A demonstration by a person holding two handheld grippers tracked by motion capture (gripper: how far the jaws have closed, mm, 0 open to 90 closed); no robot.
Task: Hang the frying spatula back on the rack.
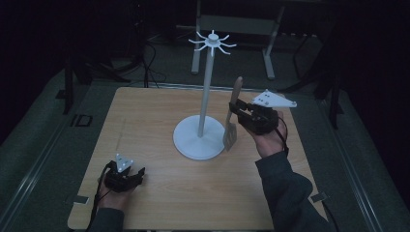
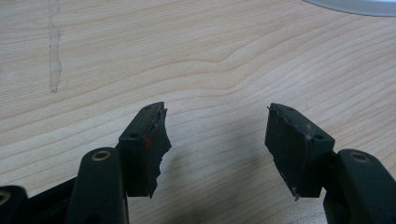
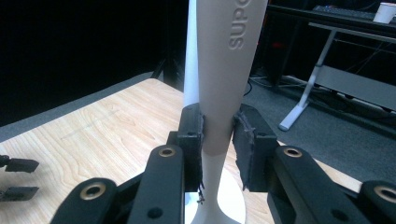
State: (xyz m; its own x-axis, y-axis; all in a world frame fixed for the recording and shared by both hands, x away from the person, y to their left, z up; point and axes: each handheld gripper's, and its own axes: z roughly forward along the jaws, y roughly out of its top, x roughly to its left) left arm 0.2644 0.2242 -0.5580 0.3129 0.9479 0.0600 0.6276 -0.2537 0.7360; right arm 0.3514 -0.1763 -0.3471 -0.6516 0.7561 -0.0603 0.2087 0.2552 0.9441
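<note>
High view, table: pale wood-grain table [image 1: 159, 193] in a dim room, its near edge at the bottom, the person's sleeves coming in over it.
Left tool: left tool [image 1: 126, 177] sits low at the near left corner of the table, held in the person's left hand [image 1: 115, 195]; in the left gripper view the left tool [image 2: 217, 140] has its jaws standing wide apart with bare wood between them, gripping nothing.
Table mark: a faint pale streak [image 2: 54, 56] runs along the grain beyond the left jaws.
Right tool: right tool [image 1: 240, 112] is up off the table at mid right, held in the right hand [image 1: 269, 140], grey three-cornered plate [image 1: 273, 100] on top; its jaws are clamped on the spatula.
Spatula: spatula [image 1: 233, 113] stands roughly upright, handle up, blade down just beside the stand's base; in the right gripper view the right tool [image 3: 218, 135] pinches the spatula [image 3: 224, 70] at the narrow part of its handle, raised lettering showing above the pads.
Stand: white stand [image 1: 207, 82] at table centre, round base [image 1: 193, 142] flat on the wood, thin pole rising to a crown of hooks [image 1: 212, 41]; the pole shows just behind the spatula in the right gripper view.
Room: grey carpet floor [image 1: 164, 63] past the far edge, cables trailing on it, white desk legs [image 1: 269, 53] behind; the rest is dark.
</note>
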